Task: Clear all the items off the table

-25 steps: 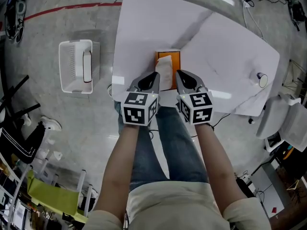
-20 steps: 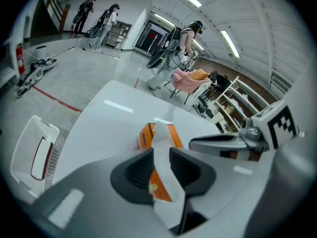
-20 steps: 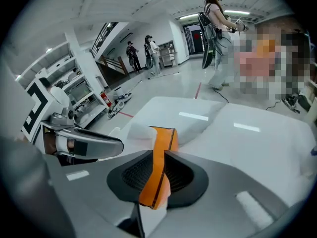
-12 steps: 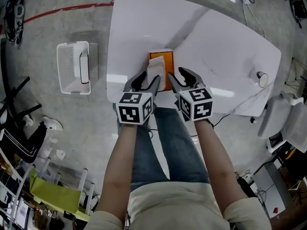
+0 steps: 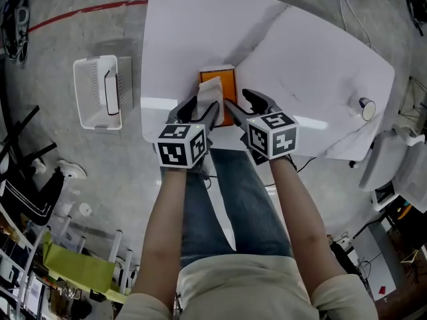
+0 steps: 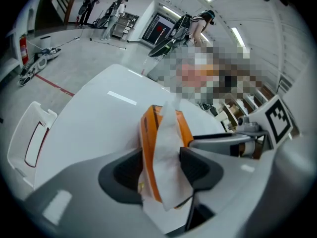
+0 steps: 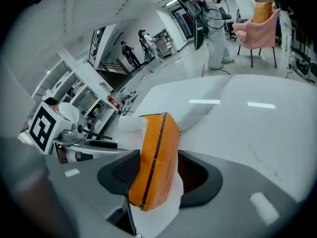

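Floor on the far left holds a white basket (image 5: 100, 92), just beside the table (image 5: 200, 25). Nothing has gone into it that I can see.

Next comes my left gripper (image 5: 200, 111). A second ago its jaws were shut tight. They have just been opening and now stand apart. It has also come down closer to the table. In the left gripper view, the left side of the orange tissue box (image 5: 227, 89) and the white tissue (image 5: 210, 92) poking out of it stand between the jaws. The pads are not squeezing yet, so this gripper holds nothing.

The tissue box itself has not moved. It lies flat on the table, close to the edge nearest me, in between my two grippers.

My right gripper (image 5: 245, 105) did the same thing. It was shut a second ago, its jaws have just been opening, and it has dropped lower too. In the right gripper view, the right side of the box stands between the open jaws, with no squeeze on it.

So I think I am lined up to pinch the box from both sides and lift it away. That grab is not done yet.

Far to the right, a small round thing (image 5: 365, 110) sits near the table's edge. It is too small for me to name, and it will need clearing as well.
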A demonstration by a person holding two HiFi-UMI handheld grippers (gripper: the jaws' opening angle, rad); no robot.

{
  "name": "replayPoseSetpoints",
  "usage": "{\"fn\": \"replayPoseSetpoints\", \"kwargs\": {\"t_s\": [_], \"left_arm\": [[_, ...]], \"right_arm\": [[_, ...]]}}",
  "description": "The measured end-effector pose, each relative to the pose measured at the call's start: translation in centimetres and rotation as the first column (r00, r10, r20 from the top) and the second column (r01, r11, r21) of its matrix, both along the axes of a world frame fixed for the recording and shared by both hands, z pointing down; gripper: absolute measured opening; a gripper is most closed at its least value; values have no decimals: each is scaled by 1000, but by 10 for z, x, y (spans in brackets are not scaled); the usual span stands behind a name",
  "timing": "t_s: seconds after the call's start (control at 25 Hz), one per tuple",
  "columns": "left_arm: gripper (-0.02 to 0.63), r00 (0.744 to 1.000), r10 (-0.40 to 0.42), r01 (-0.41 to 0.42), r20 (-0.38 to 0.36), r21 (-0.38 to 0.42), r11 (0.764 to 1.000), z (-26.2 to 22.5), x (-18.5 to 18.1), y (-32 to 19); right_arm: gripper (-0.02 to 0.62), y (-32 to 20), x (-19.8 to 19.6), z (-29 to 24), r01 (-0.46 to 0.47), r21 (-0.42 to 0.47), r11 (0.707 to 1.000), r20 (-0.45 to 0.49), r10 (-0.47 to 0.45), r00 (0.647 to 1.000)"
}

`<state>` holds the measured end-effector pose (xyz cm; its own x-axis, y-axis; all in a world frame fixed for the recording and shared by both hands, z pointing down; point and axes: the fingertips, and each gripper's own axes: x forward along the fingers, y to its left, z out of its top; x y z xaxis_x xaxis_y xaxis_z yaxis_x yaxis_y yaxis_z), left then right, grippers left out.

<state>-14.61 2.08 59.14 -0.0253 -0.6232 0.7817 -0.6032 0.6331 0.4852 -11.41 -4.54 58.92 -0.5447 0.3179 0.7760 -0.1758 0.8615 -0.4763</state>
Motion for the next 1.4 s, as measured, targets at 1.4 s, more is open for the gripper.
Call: {"fn": "replayPoseSetpoints", "kwargs": {"t_s": [1.4], "left_arm": [[207, 999, 24, -22, -32, 59, 998, 9, 6, -6]], "right_arm": [[158, 17, -3, 7, 51, -51, 997, 37, -49, 998]]}}
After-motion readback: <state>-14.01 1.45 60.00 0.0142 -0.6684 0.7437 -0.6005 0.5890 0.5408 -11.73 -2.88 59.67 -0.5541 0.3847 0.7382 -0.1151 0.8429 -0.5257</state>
